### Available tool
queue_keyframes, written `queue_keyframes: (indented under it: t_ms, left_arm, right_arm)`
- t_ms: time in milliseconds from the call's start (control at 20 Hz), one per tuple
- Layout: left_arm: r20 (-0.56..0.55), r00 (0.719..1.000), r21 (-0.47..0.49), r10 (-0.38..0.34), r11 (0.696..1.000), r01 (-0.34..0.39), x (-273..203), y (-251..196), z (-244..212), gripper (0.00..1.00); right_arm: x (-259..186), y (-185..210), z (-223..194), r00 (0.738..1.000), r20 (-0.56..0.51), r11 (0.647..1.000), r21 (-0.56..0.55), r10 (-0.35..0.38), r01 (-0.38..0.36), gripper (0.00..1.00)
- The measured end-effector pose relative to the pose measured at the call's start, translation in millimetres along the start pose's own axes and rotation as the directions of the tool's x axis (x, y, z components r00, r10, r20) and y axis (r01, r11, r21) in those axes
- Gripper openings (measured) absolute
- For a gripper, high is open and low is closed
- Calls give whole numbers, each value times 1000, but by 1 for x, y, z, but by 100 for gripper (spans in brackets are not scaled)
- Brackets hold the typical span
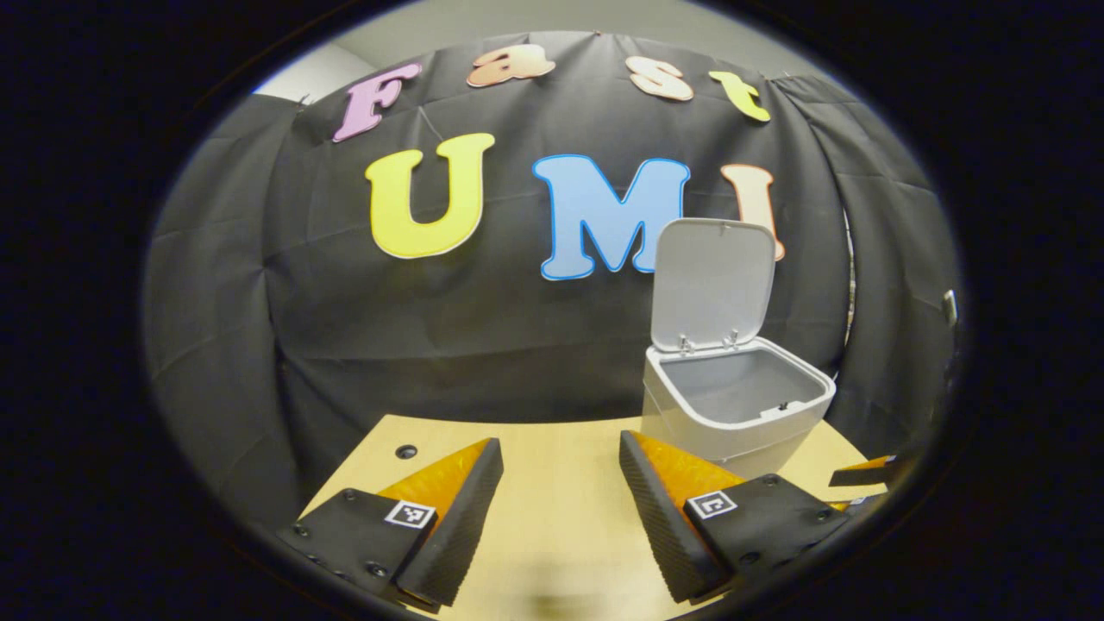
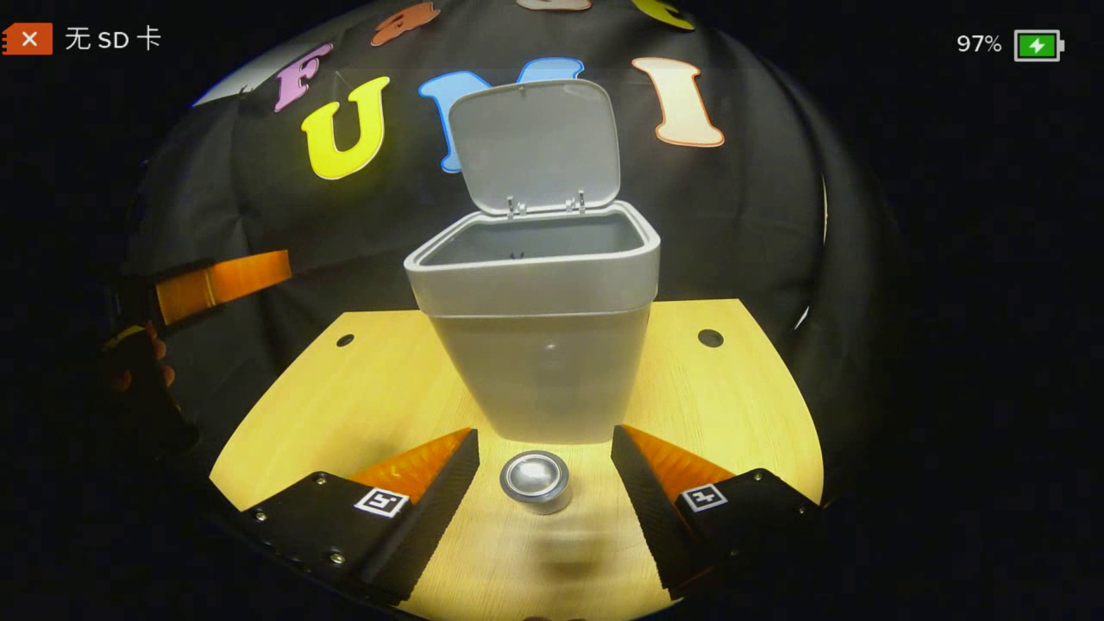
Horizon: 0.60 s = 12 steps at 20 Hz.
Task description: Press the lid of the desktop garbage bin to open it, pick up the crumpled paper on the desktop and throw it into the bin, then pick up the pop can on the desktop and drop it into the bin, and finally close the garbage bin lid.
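Both jaws wide apart, holding nothing. Right gripper [image 2: 545, 470] straddles one can [image 2: 535, 480] on counter [image 2: 345, 405], untouched. Left gripper [image 1: 561, 483] empty. One bin [image 2: 539, 345], lid [image 2: 536, 147] up.

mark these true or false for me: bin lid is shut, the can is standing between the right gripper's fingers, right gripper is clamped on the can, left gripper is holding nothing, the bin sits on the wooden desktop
1. The bin lid is shut. False: it stands raised behind the open garbage bin.
2. The pop can stands between the right gripper fingers. True: it is upright on the desktop, in front of the bin.
3. The right gripper is clamped on the can. False: its jaws are spread, with a gap on each side of the can.
4. The left gripper holds nothing. True: bare desktop shows between its open fingers.
5. The bin sits on the wooden desktop. True.
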<state>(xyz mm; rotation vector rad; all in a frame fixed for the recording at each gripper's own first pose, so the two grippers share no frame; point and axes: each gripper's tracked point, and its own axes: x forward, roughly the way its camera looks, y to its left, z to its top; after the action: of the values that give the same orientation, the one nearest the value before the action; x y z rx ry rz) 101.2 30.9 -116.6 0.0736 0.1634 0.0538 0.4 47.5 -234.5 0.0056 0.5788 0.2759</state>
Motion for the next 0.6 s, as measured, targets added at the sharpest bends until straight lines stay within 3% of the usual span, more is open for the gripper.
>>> queue_keyframes:
  t_ms: [600]
  left_arm:
    - [-12,992,-6,125,992,-125,-35,61,-3,98]
  right_arm:
    - [54,10,-48,987,-161,998,-64,6,-16,99]
